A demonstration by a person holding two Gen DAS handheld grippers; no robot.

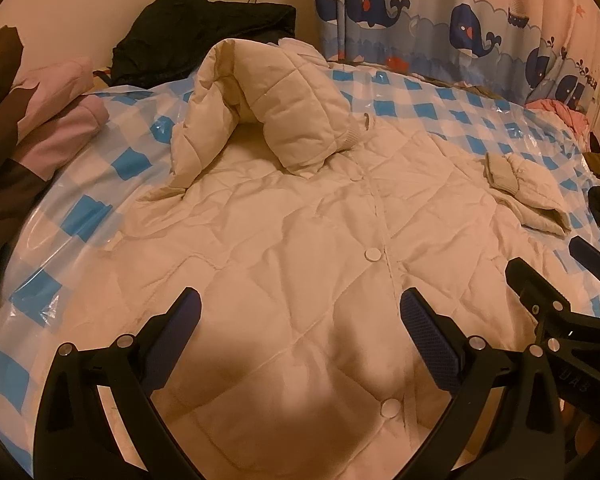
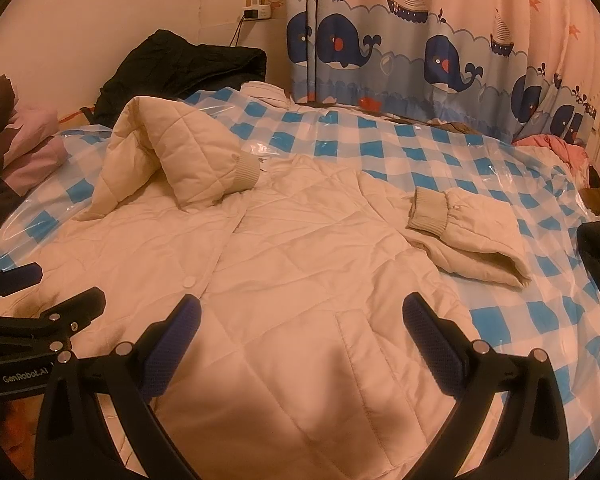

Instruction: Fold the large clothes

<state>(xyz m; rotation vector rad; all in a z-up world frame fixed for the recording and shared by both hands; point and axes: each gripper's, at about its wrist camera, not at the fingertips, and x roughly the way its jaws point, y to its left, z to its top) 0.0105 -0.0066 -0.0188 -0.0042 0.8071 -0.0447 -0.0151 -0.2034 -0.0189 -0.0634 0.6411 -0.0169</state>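
Your cream quilted jacket (image 1: 284,240) lies spread front-up across the middle of the bed, its snap placket running up the centre. One sleeve (image 1: 260,108) arches up off the body near the collar and comes down with its ribbed cuff on the chest; the other sleeve (image 2: 468,236) is folded flat at the jacket's right edge, its cuff pointing back toward the centre.

Your left claw (image 1: 300,320) hovers low over the lower front of the jacket with its jaws spread wide and nothing between them. Your right claw (image 2: 300,324) sits just beside it over the right front panel, equally wide apart and holding nothing.

Under the jacket, the bed is covered by a glossy plastic sheet (image 2: 420,148) in blue and white checks, wrinkled and catching the light. On the left edge of the bed you have a pink garment (image 1: 56,120) with a dark brown one (image 1: 0,184) against it. A black coat (image 1: 204,36) is heaped at the far side against the wall. More clothes (image 2: 556,144), pink ones, bunch at the far right.

Behind the bed hangs a curtain (image 2: 440,52) printed with whales and sailboats. Left of it, a power strip (image 2: 256,12) is fixed to the cream wall (image 2: 100,20) with a cord dropping down.
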